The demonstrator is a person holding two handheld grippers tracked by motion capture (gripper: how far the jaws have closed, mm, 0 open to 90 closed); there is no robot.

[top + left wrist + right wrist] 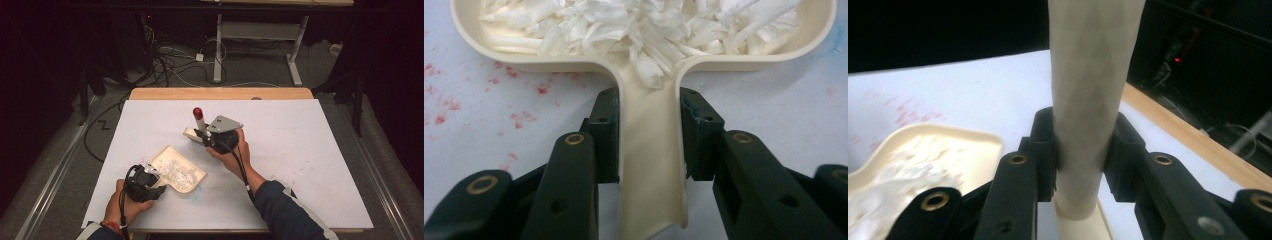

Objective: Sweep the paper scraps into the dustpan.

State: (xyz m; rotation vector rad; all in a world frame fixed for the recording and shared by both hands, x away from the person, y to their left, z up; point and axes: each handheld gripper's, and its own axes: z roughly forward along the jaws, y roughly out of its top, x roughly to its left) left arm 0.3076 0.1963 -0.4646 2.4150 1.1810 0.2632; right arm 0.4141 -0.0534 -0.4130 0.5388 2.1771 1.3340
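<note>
A: What is the table (310,150) carrying?

B: A white sheet is covering it, with red flecks (454,105) showing near the left side. A cream dustpan (177,169) is lying flat toward the front left, and white shreds (634,25) are filling its tray.

A: And the left gripper (159,190)?

B: Its fingers (606,135) are pinching the dustpan's handle from both sides, down at table level, with the tray pointing away from the hand.

A: What is the right gripper (202,134) doing?

B: It is sitting near the middle of the table, well apart from the left one. Its fingers (1045,150) are clamping a cream brush handle (1088,100), which is standing nearly upright.

A: Anything on top of that handle?

B: A red cap (198,112) is showing at its upper end in the high view. The base of the brush (190,132) is sitting just beside the gripper, close to the table.

A: Is the brush touching the dustpan?

B: No, they are lying apart, with bare sheet between them.
</note>
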